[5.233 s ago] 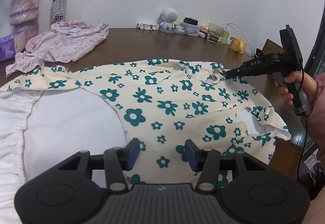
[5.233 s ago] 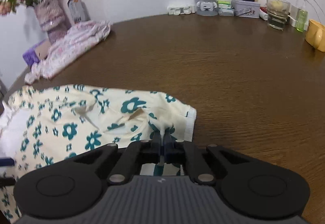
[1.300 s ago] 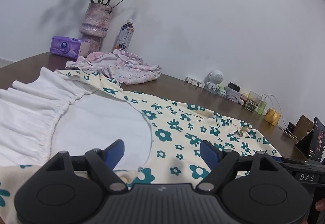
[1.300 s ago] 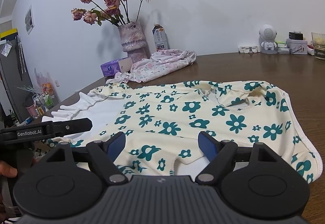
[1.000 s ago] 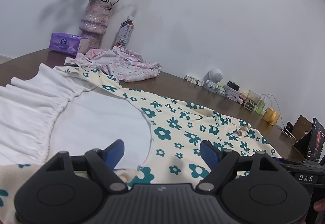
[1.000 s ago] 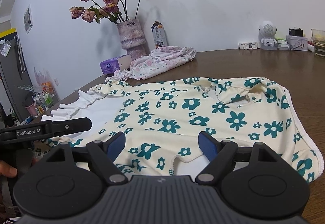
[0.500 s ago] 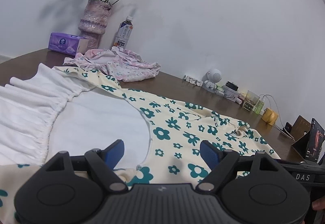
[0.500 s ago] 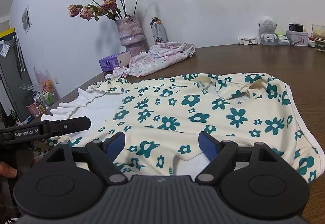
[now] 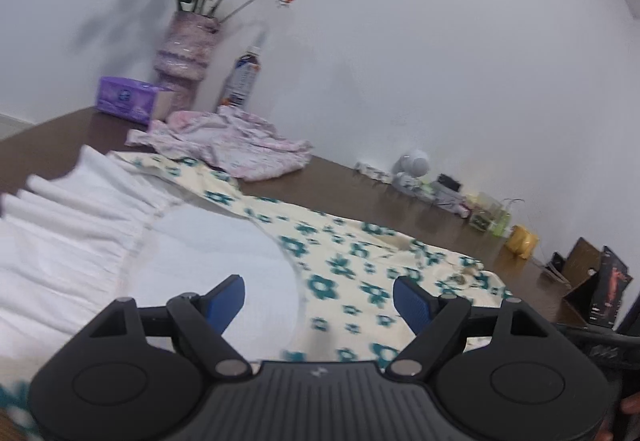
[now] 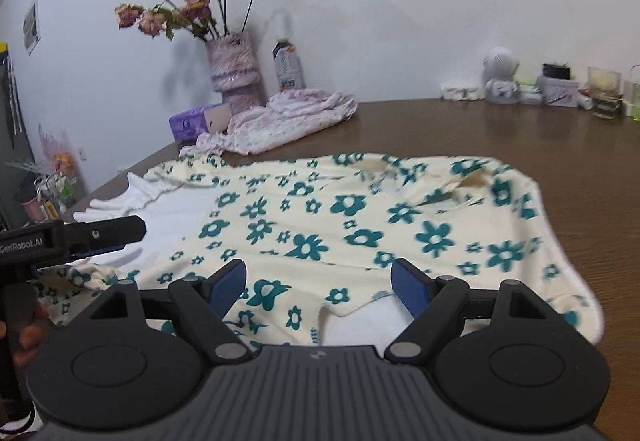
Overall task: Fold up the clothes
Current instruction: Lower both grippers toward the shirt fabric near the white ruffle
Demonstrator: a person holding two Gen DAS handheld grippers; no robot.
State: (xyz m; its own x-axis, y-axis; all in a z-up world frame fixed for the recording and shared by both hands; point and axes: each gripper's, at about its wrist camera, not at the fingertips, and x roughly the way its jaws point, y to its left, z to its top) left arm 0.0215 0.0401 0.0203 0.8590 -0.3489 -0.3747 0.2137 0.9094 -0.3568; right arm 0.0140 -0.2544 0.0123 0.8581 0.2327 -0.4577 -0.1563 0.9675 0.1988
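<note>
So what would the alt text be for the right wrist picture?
An open right gripper hovers over a cream dress with teal flowers, spread on a brown table. Behind lie a pink garment, a vase of roses and a bottle; the left gripper enters at left.

A dress (image 10: 344,217) lies spread on the table (image 10: 520,133). Beyond it, far left, a heap of clothes (image 10: 288,113) lies before a vase (image 10: 234,69), with a bottle (image 10: 287,65) just right and a tissue pack (image 10: 196,121) left.
</note>
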